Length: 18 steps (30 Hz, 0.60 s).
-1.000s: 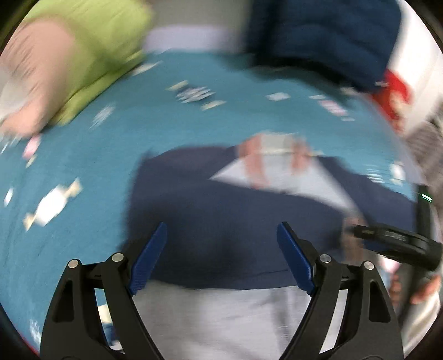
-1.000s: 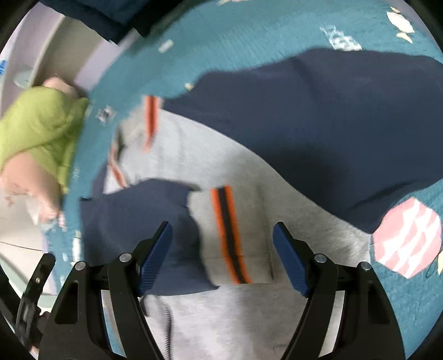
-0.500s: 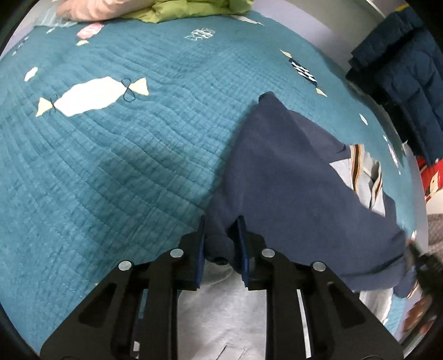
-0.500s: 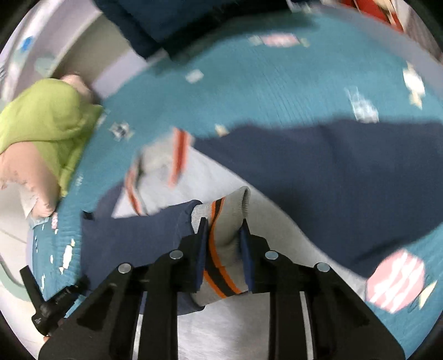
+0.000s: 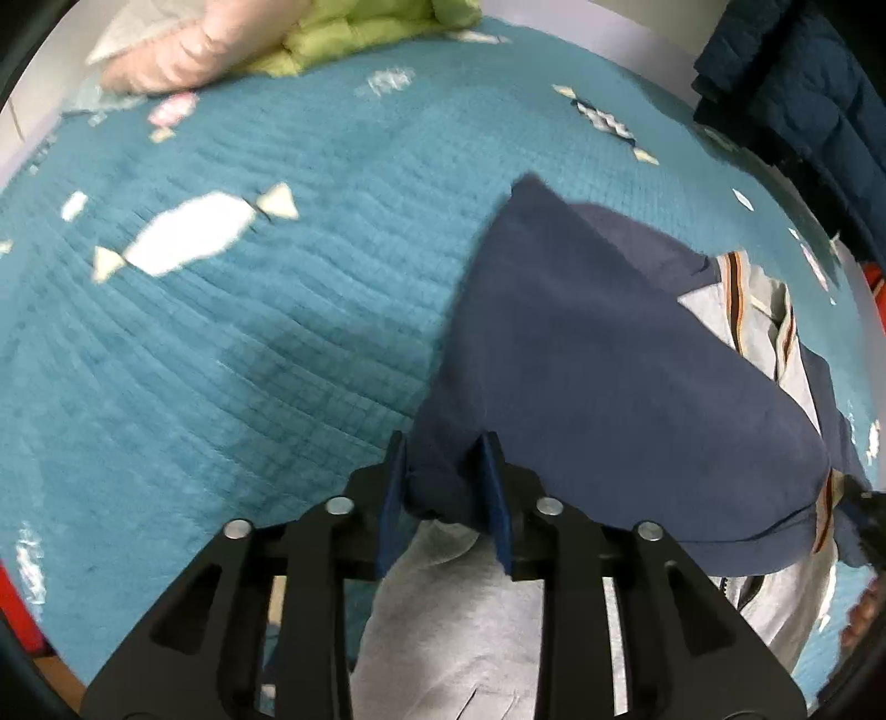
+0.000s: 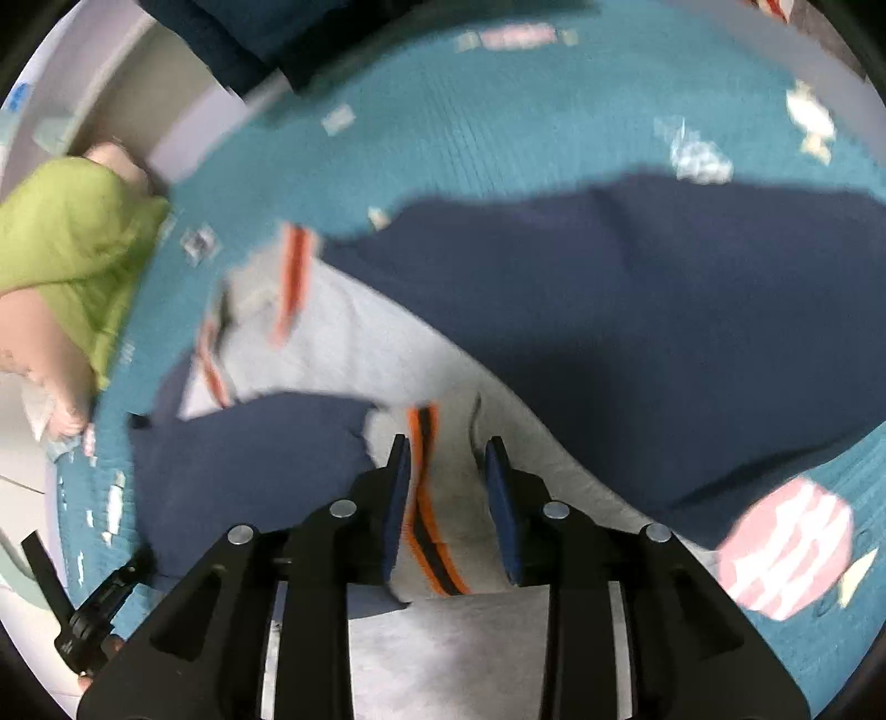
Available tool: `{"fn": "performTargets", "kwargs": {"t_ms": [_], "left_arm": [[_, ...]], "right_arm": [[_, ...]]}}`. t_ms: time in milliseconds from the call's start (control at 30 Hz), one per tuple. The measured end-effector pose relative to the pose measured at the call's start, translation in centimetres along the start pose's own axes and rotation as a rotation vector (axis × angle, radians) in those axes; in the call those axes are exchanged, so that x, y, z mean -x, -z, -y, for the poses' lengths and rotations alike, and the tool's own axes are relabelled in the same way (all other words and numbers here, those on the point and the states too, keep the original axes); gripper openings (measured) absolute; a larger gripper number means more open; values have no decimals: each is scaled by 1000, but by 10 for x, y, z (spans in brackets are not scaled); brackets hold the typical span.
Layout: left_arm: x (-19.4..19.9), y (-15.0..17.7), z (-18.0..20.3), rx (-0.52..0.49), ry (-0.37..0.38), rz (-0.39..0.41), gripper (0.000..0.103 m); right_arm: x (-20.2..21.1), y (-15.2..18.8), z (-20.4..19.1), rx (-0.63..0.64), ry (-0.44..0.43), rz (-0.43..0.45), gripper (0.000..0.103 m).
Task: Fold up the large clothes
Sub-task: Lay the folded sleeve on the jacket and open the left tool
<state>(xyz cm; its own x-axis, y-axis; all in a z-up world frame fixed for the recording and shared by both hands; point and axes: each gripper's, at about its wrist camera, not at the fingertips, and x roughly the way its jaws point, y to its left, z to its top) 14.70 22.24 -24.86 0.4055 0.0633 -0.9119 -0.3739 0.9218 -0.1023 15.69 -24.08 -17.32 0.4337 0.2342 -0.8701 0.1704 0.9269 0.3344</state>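
Note:
A large navy and grey jacket point(image 5: 609, 354) with orange-striped cuffs lies on a teal quilt point(image 5: 221, 332). My left gripper point(image 5: 446, 487) is shut on a fold of the navy sleeve where it meets the grey body. In the right wrist view the jacket point(image 6: 664, 310) spreads across the bed. My right gripper point(image 6: 446, 487) is shut on the grey cuff with orange and dark stripes point(image 6: 429, 498) of the other sleeve. The navy part of that sleeve point(image 6: 249, 471) lies to its left.
A green quilt point(image 5: 354, 39) and a pink pillow point(image 5: 171, 50) lie at the head of the bed. A dark blue padded coat point(image 5: 803, 88) hangs at the far right. The bed carries printed candy shapes point(image 5: 194, 232). The left gripper's body shows in the right wrist view point(image 6: 88, 615).
Both grippers were open one second ago and have closed on the sleeves. Since half a second ago the right-hand cuff has dropped lower and flatter; the left hold is much the same.

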Motion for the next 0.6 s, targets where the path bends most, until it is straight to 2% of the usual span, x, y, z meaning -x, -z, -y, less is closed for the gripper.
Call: {"fn": "performTargets", "kwargs": {"t_ms": [33,67,100,133,167,200,233,433,600], "left_arm": [[5,1,1,-6,-18,10,44],[11,1,3,-20,-34,15,56],[18,1,7,-36,-49,20,78],[25,3,10,-46,-50,38,80],[33,5,12,-55,-47,60,81],[41,8,15,-66,-44,75,86],[48,10,20,-86,-43,82,91],[72,26,56,-153,3,86,91],[84,42,96,-220,46,91,92]], "right_arm": [[8,1,0,2,4,17,51],[21,1,2,-6,5,43,59],[31,2,5,-17,0,64,76],[39,2,8,-24,-5,82,83],[53,5,11,-30,-8,115,83],[59,6,12,-30,-1,127,86],[62,6,13,-30,10,131,94],[90,34,26,-41,62,162,94],[96,54,46,-86,78,154,94]]}}
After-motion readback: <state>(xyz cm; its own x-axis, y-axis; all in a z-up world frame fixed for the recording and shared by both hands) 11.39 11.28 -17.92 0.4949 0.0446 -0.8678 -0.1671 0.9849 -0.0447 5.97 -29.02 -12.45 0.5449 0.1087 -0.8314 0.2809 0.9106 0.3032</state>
